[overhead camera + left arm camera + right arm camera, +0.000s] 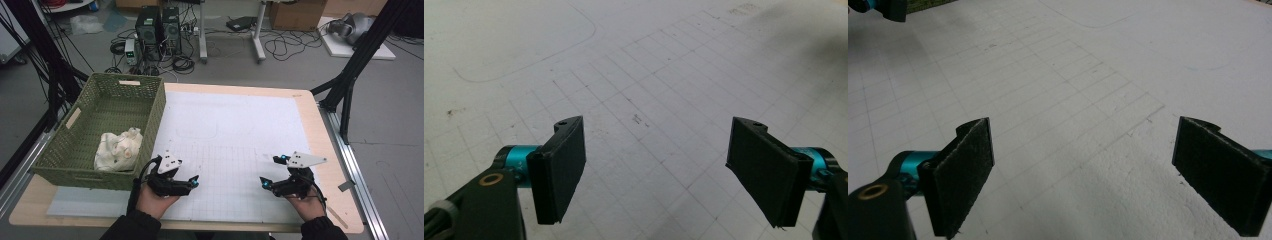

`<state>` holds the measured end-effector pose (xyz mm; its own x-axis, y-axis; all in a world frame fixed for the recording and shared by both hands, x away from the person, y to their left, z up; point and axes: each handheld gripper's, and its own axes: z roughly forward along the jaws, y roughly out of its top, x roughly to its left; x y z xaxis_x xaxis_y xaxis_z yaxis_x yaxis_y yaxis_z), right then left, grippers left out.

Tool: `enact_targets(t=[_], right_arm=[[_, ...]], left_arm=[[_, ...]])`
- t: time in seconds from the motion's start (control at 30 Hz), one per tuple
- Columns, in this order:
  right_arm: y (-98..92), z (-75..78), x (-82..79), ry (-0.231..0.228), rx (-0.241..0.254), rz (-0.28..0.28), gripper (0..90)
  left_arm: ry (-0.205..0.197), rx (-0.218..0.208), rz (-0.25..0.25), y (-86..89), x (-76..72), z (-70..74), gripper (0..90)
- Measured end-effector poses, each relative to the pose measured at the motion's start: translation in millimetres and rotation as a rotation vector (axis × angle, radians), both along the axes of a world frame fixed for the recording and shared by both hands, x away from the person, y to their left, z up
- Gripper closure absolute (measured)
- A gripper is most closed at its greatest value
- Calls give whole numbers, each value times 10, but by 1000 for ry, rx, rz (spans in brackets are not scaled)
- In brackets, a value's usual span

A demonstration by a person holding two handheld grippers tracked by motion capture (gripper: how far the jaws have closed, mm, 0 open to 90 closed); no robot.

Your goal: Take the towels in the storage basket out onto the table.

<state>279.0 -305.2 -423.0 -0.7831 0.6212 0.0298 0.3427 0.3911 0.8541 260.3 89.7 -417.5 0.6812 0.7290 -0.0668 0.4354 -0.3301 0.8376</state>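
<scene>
Both hands low, left hand-held gripper (192, 182) and right hand-held gripper (272, 171) seemingly gaping, empty.

Cut off and hard to read

In the high view the person's forearms leave the bottom edge, and the white bundle (118, 150) in the green basket (150, 120) is too small to tell what it is (cloth or a soft toy). In the right gripper view the left gripper (883, 9) is cut by the top-left corner; the mat's (649, 65) pencil marks are unreadable.

Black tongs (196, 181) with teal fittings, grey three-cornered top plates, black cables; dark sleeves (131, 227).
</scene>
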Motion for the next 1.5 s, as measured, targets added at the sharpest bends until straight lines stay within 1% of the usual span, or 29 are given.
enact_targets(t=[0.63, 1.03, 1.13, 1.2, 1.23, 1.27, 1.33, 1.4, 1.43, 1.5], right_arm=[[-6, -3, -5, 1, 4, -1, 90], [-1, -6, -11, -2, 8, -1, 90], [-6, -12, -16, 1, 7, 0, 90], [-11, -11, -20, 6, 9, -3, 89], [-18, -12, -16, -3, 8, -3, 90], [-22, -11, -19, -1, 9, -2, 90], [-25, -10, -31, 7, 12, -6, 90], [-32, -11, -31, -1, 10, -5, 89], [-35, -9, -35, 0, 11, -6, 89], [-40, -5, -37, -1, 16, -11, 89]], left_arm=[[0, -1, 3, -3, 10, -3, 239], [5, -8, -14, -26, 5, 4, 242], [12, -23, -15, -37, 20, 15, 246], [14, -20, -21, -56, 24, 20, 246], [14, -20, -21, -56, 24, 20, 247], [16, -22, -27, -66, 27, 20, 249], [28, -33, -35, -79, 31, 28, 257], [41, -49, -49, -95, 33, 45, 273], [41, -49, -49, -95, 33, 45, 281], [49, -64, -65, -118, 31, 70, 287]])
